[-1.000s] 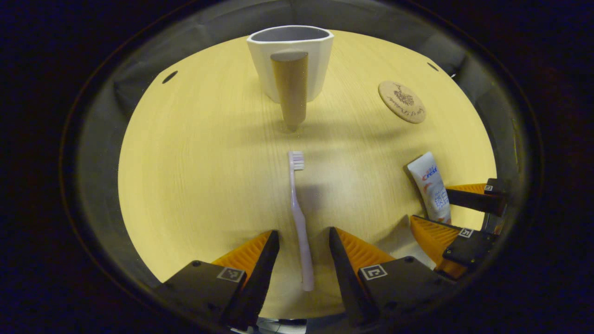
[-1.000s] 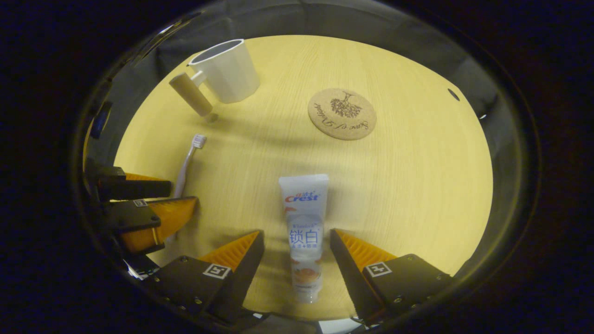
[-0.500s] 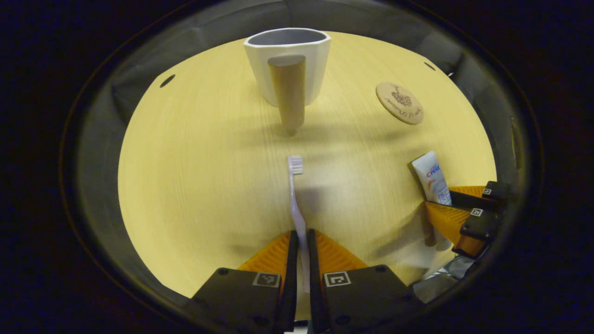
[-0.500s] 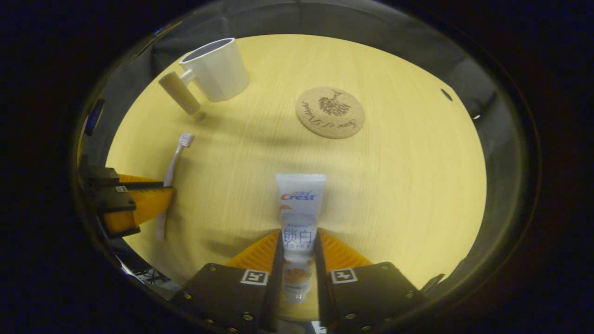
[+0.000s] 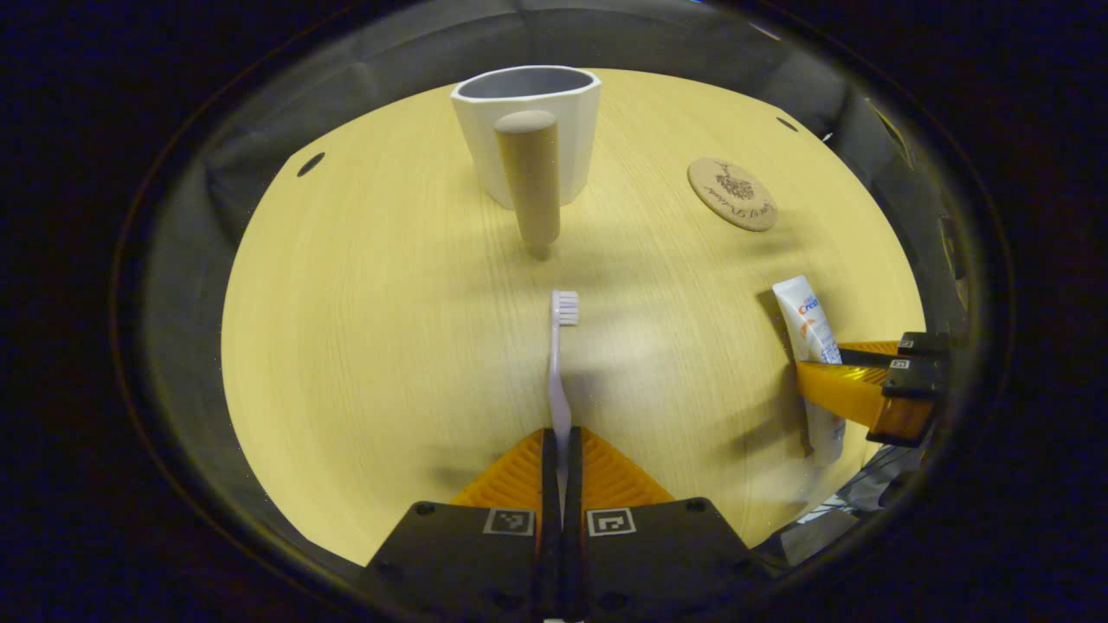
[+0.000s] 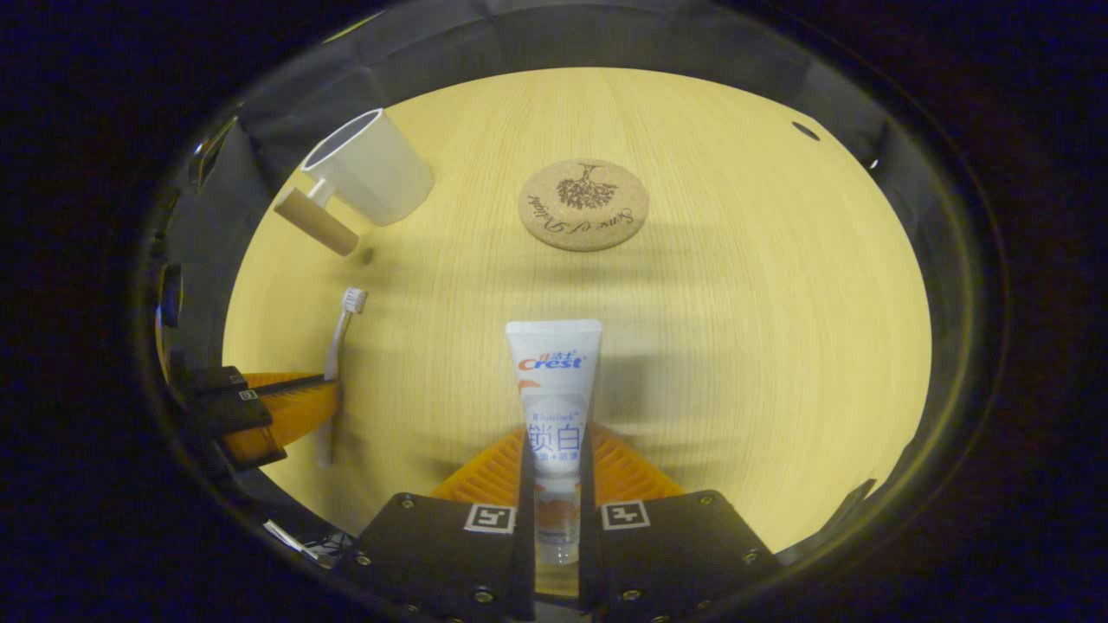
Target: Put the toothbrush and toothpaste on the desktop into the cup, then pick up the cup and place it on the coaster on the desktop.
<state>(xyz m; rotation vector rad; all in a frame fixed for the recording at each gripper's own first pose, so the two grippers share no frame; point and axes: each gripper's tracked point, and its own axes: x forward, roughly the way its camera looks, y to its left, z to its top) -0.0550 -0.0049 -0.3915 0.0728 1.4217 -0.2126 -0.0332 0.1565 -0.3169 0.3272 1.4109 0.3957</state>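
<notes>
- Left tongs [image 5: 560,472], open a second ago, now pinch for us the thin plastic toothbrush [image 5: 559,363]; straight ahead stands the smooth white cup [image 5: 526,130].
- Right tongs [image 6: 555,484] have also closed, on the soft toothpaste [image 6: 554,389] tube; the round cork coaster [image 6: 582,204] lies ahead. We judge both are ready to lift.

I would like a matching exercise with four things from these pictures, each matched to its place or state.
Things:
1. toothbrush
2. toothpaste
3. cup
4. coaster

States:
A. flat on the table, nothing on it
B. clamped in the left gripper
C. upright, nothing inside it
D. clamped in the right gripper

Pairs: 1-B, 2-D, 3-C, 4-A
</notes>
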